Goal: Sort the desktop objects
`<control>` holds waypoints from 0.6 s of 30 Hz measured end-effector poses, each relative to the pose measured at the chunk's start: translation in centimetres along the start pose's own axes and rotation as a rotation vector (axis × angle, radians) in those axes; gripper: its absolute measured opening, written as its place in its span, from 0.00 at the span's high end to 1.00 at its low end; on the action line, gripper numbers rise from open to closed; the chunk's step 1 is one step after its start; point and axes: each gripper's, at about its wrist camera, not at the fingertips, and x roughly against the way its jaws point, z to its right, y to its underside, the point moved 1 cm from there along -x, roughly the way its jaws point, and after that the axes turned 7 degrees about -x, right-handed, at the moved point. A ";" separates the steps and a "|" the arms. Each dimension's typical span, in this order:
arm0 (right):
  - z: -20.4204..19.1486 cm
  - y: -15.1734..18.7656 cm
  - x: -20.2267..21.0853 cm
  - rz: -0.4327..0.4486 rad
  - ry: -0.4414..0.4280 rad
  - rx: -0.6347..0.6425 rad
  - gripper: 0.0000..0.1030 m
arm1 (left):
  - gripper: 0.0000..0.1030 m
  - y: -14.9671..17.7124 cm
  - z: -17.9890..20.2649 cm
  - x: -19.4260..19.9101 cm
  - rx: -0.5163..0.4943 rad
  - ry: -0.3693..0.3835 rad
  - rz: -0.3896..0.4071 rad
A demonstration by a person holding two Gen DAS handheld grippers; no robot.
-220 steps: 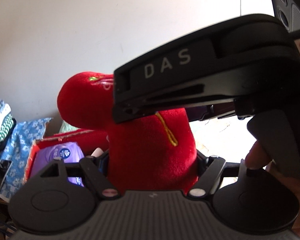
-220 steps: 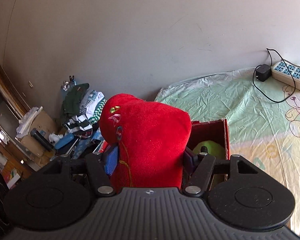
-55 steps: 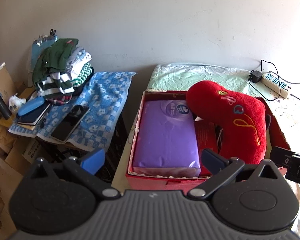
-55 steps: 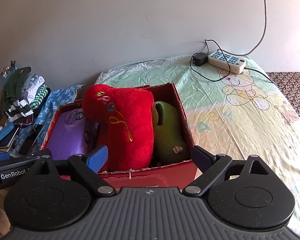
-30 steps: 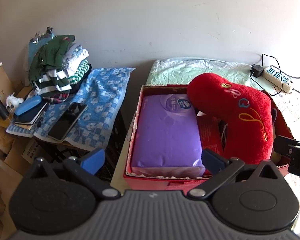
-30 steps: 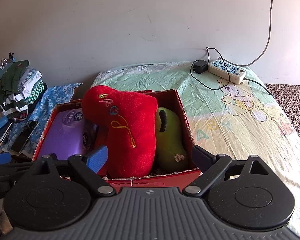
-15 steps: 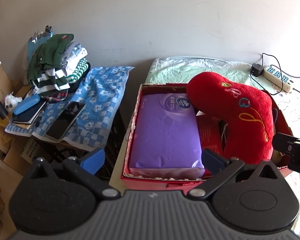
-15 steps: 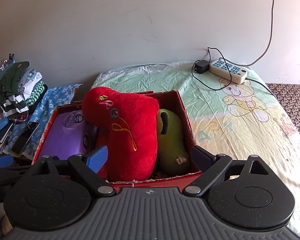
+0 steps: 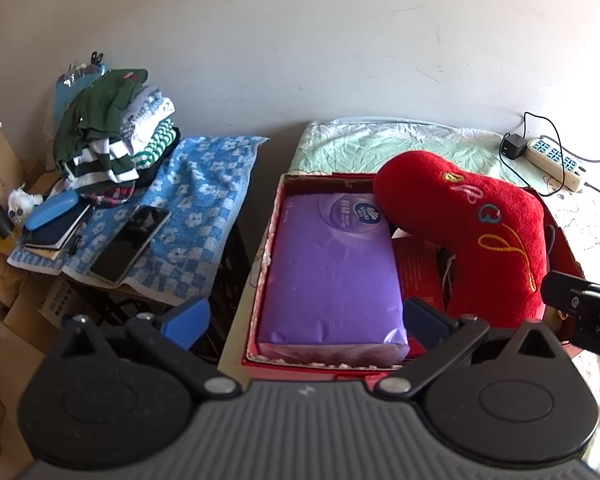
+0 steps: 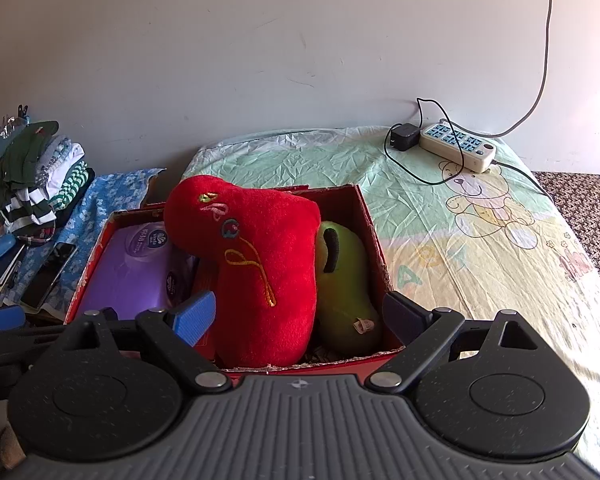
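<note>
A red cardboard box (image 9: 265, 240) (image 10: 374, 240) stands on the bed. In it lie a purple tissue pack (image 9: 332, 272) (image 10: 128, 272), a red plush pillow (image 9: 484, 236) (image 10: 264, 264) and a green plush toy (image 10: 346, 280). My left gripper (image 9: 306, 316) is open and empty, held back from the box's near-left side. My right gripper (image 10: 296, 314) is open and empty, held back from the box's near side, in front of the red pillow. The right gripper's body shows at the right edge of the left wrist view (image 9: 584, 312).
A side table under a blue checked towel (image 9: 196, 208) carries a phone (image 9: 130, 244), notebooks (image 9: 56, 228), a blue case (image 9: 50, 210) and folded clothes (image 9: 112, 148). A power strip (image 10: 456, 146) with a charger lies on the sheet near the wall. Cardboard boxes stand at the far left.
Seven seconds ago both grippers were shut on the red pillow, lifting it. It now rests in the box and both grippers are open and drawn back. Little has moved in the last second.
</note>
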 end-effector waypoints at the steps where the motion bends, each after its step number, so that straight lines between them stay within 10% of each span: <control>1: 0.0 0.0 0.0 0.002 0.001 0.001 0.10 | 0.00 0.0 0.0 0.0 0.001 0.000 -0.001; 18: -0.6 -0.2 -1.1 -0.014 0.003 0.001 0.10 | 0.00 -0.2 -0.8 -1.1 0.012 -0.006 -0.017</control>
